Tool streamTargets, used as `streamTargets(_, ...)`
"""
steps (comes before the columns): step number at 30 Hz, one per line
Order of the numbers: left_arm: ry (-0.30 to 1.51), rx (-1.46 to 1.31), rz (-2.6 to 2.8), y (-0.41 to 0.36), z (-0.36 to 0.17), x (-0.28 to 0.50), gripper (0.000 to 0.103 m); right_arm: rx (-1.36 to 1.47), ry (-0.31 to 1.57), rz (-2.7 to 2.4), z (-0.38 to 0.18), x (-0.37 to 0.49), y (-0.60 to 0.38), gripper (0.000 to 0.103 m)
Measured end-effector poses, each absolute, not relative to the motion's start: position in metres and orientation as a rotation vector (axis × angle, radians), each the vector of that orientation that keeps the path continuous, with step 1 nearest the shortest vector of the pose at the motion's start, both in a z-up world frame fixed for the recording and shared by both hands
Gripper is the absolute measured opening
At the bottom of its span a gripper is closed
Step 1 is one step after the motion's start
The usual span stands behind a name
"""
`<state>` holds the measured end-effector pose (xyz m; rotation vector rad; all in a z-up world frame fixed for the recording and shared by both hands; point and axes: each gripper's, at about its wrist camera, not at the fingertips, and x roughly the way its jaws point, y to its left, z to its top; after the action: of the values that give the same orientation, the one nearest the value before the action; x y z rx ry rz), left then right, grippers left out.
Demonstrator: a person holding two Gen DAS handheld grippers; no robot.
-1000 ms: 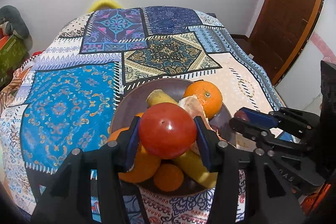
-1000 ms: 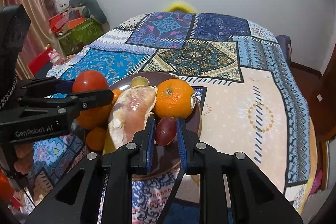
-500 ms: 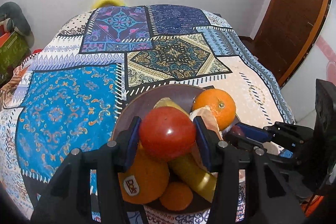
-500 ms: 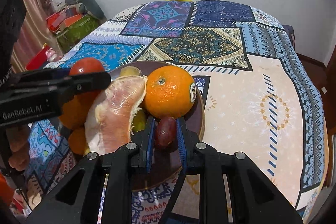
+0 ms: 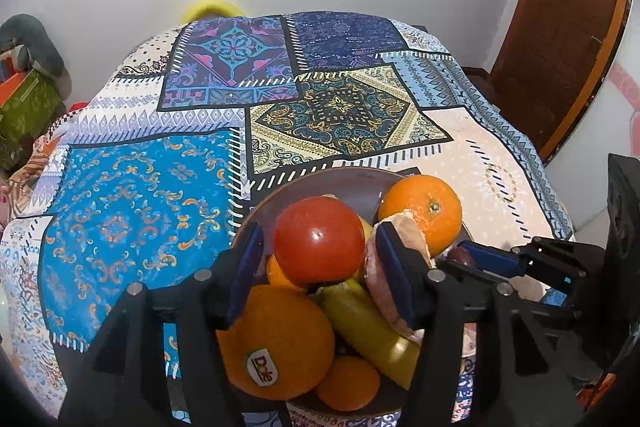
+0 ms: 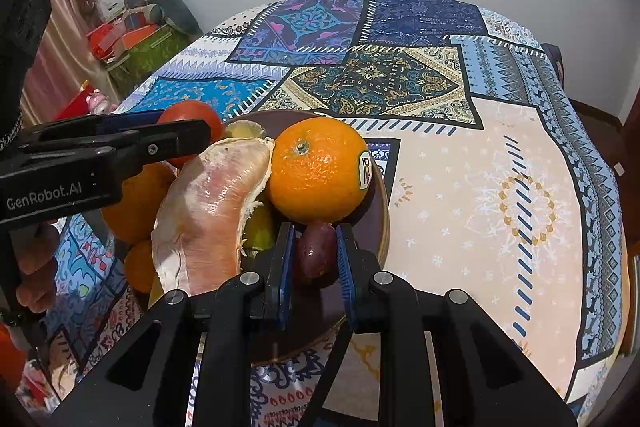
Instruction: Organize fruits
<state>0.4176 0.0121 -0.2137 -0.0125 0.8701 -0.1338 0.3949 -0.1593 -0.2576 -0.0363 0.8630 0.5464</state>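
Observation:
A brown bowl (image 5: 340, 175) on the patterned tablecloth holds several fruits: oranges (image 5: 424, 215), a Dole-stickered orange (image 5: 276, 339), a banana (image 5: 368, 331) and a peeled pomelo segment (image 6: 212, 211). A red tomato (image 5: 320, 241) rests on top of the pile. My left gripper (image 5: 320, 243) straddles it with its jaws opening, and a gap shows on each side of the tomato. My right gripper (image 6: 315, 247) is shut on a small dark purple fruit (image 6: 316, 253), low over the bowl's near side beside the big orange (image 6: 320, 175).
The bowl sits near the table's front edge, with tablecloth (image 5: 140, 211) stretching far behind it. A wooden door (image 5: 560, 47) stands at the right. Boxes and clutter (image 6: 132, 43) lie on the floor at the left. A person's hand (image 6: 36, 267) holds the left gripper.
The left jaws have spread off the tomato, which now lies on the pile. The right gripper has sunk closer to the bowl with the purple fruit still in it.

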Motion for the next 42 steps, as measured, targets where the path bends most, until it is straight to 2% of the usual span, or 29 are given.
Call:
streamTargets(6, 0.877, -0.016, -0.136, 0.014, -0.213, 0.414, 0.059, -0.041, 0.872, 0.542, -0.257, 0.394, -0.16, 0.02)
streamTargets(10, 0.868, -0.026, -0.133, 0.016, -0.209, 0.404, 0.059, -0.044, 0.866, 0.525, -0.255, 0.393, -0.162, 0.031)
streamTargets(20, 0.793, -0.035, -0.133, 0.025, -0.175, 0.37, 0.059, -0.056, 0.814, 0.508, -0.227, 0.378, -0.166, 0.031)
streamTargets(30, 0.574, -0.066, -0.169, 0.032, -0.085, 0.287, 0.059, -0.035, 0.581, 0.527, -0.128, 0.305, -0.171, 0.032)
streamTargets(36, 0.388, -0.06, -0.161, 0.035, -0.019, 0.21, 0.059, 0.016, 0.414, 0.533, -0.069, 0.243, -0.178, 0.037)
streamTargets(42, 0.255, -0.036, -0.131, 0.034, 0.022, 0.143, 0.059, 0.032, 0.263, 0.519, -0.024, 0.178, -0.182, 0.037)
